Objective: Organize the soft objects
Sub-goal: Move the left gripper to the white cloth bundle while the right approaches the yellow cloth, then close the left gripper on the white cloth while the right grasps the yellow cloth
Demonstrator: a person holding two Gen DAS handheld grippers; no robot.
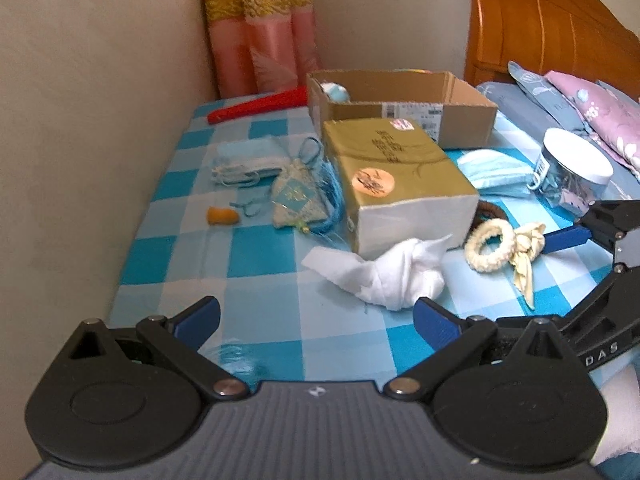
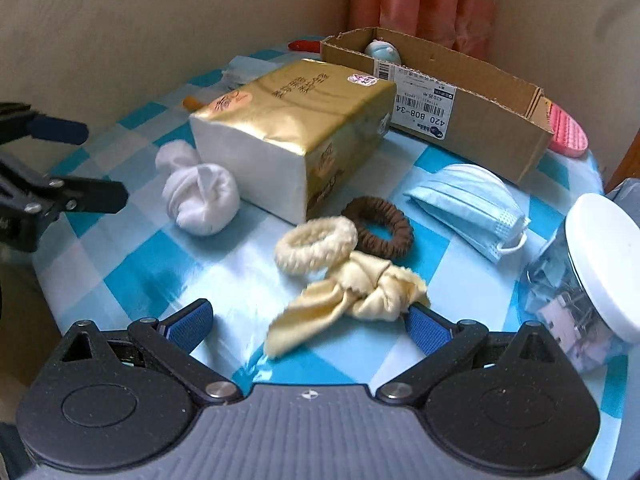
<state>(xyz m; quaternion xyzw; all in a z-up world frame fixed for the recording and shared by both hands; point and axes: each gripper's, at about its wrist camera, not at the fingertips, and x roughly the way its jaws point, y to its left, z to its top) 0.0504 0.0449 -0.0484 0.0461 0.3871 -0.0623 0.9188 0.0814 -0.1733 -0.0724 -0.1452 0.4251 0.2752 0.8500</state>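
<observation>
A cream scrunchie with a cloth bow point(image 2: 316, 250) point(image 1: 490, 250) lies on the checked table, its bow tail between the fingers of my open right gripper point(image 2: 308, 320). A brown scrunchie point(image 2: 380, 227) lies just behind it. A white rolled sock point(image 2: 200, 196) point(image 1: 394, 274) lies by the gold tissue pack point(image 2: 296, 132) point(image 1: 396, 172). My left gripper point(image 1: 318, 316) is open and empty, just short of the sock. A cardboard box point(image 2: 460, 116) point(image 1: 404, 110) at the back holds a pale blue soft toy point(image 2: 382, 51). A blue face mask point(image 2: 468, 208) lies right.
A clear jar of binder clips with a white lid point(image 2: 592, 276) point(image 1: 572, 168) stands at the right. A stack of masks point(image 1: 246, 162), a sachet pouch point(image 1: 296, 200), an orange piece point(image 1: 222, 216) and a red object point(image 1: 260, 108) lie left. The wall runs along the left.
</observation>
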